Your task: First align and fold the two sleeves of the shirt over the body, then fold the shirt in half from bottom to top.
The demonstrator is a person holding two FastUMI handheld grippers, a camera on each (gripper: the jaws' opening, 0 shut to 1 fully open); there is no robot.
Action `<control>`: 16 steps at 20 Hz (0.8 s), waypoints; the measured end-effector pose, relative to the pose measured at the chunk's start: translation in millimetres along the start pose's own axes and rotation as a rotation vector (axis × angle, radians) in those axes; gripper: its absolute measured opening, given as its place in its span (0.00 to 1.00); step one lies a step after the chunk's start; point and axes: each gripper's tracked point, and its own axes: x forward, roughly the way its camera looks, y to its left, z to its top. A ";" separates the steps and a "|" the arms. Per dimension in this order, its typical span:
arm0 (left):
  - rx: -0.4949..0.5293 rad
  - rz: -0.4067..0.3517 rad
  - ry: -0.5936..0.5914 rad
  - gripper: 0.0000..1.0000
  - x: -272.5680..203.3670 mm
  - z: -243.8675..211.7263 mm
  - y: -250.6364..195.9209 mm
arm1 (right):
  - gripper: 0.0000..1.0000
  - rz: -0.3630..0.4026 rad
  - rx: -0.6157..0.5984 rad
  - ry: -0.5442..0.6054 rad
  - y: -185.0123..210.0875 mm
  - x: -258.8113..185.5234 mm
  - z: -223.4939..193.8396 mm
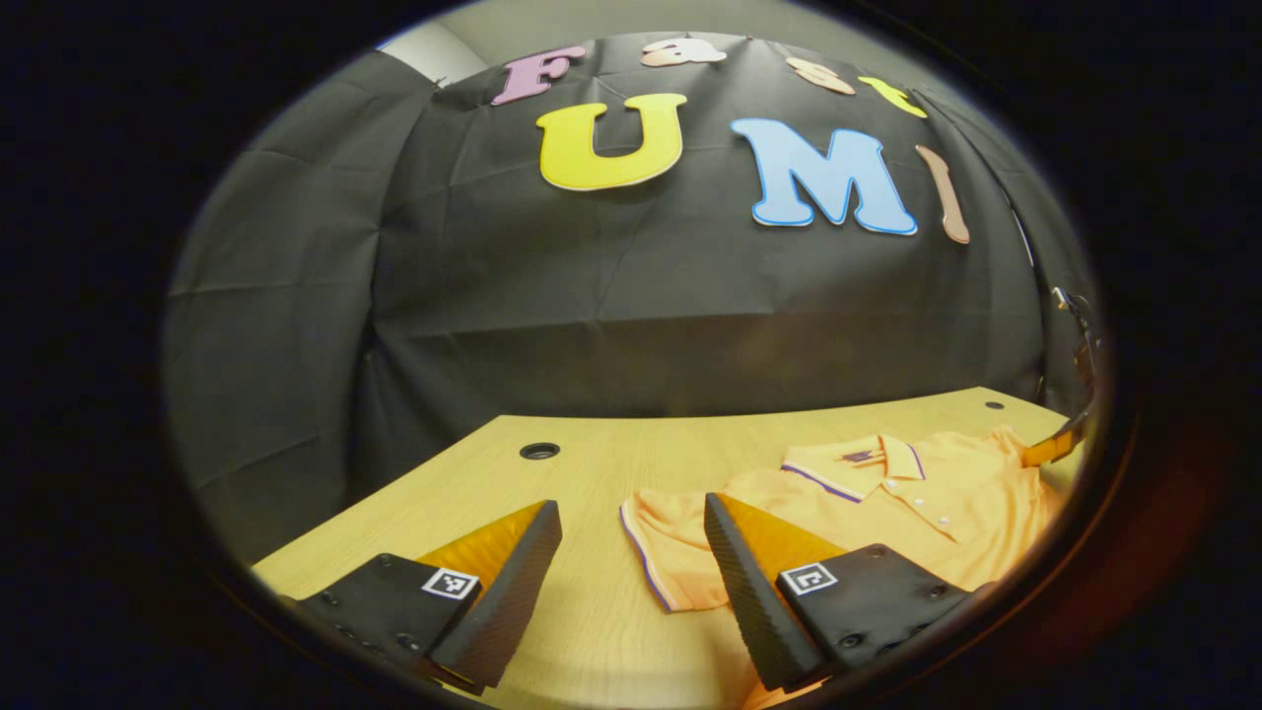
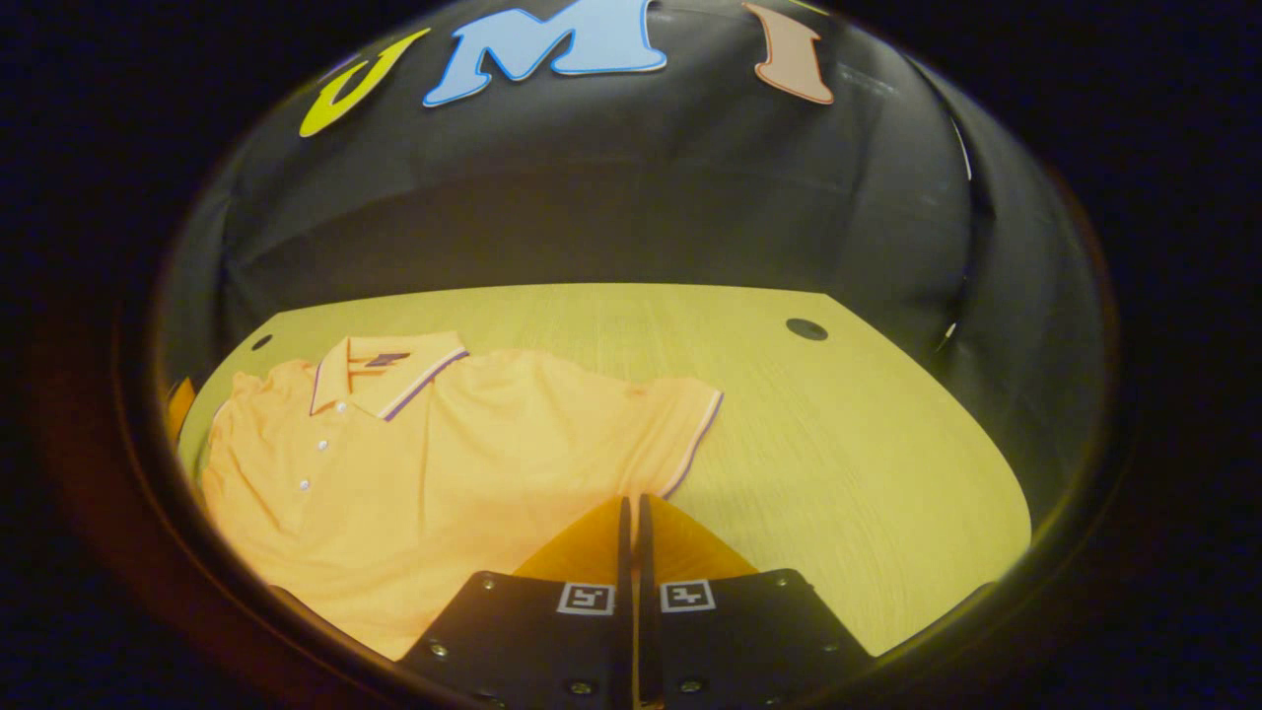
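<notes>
In the left gripper view, the left gripper [image 1: 631,532] hangs above the wooden table [image 1: 592,463] with its two fingers spread wide apart and nothing between them. Beyond and to the right of the fingers lies the orange polo shirt [image 1: 927,503], spread flat on the table with its collar [image 1: 856,461] toward the far edge and its button placket facing up. One short sleeve [image 1: 656,547], edged with a purple stripe, reaches out toward the gap between the fingers; the right-hand finger [image 1: 739,582] covers part of that sleeve and of the shirt's body, and the shirt's lower part is cut off at the bottom edge of the view. A round cable hole [image 1: 539,451] sits in the table top near the black cloth wall [image 1: 592,296]. At the far right rim an orange tip and a dark shape show, too distorted to identify.

In the right gripper view, the right gripper [image 2: 631,513] is clenched, its fingers pressed together with only a thin slit between them and no cloth caught there. Its tips sit just at the hem of the shirt's other sleeve [image 2: 680,434]; whether they touch the fabric cannot be told. The shirt [image 2: 434,463] fills the left part of the table [image 2: 868,463], collar [image 2: 385,373] away from the camera, its bottom hem hidden behind the gripper's body. Another cable hole [image 2: 806,328] lies near the table's far right corner.
</notes>
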 end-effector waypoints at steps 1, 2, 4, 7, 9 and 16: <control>-0.001 -0.001 0.000 0.95 -0.6 0.7 0.0 | 0.03 -0.005 -0.010 -0.007 1.9 -1.4 3.8; -0.002 -0.002 0.000 0.96 -0.9 0.7 -0.5 | 0.02 -0.007 -0.022 -0.019 5.1 -4.3 10.7; -0.003 -0.002 0.000 0.94 -0.6 0.3 0.1 | 0.02 -0.001 -0.055 -0.062 18.2 -12.9 29.1; -0.001 -0.003 0.001 0.94 -0.7 0.0 0.2 | 0.02 0.054 -0.131 -0.116 55.8 -30.3 55.5; -0.001 -0.004 0.001 0.94 -0.7 -1.0 0.4 | 0.02 0.107 -0.179 -0.133 88.4 -39.2 65.8; -0.007 -0.008 0.001 0.94 0.0 0.1 0.6 | 0.03 0.285 -0.360 -0.069 193.5 -47.9 42.3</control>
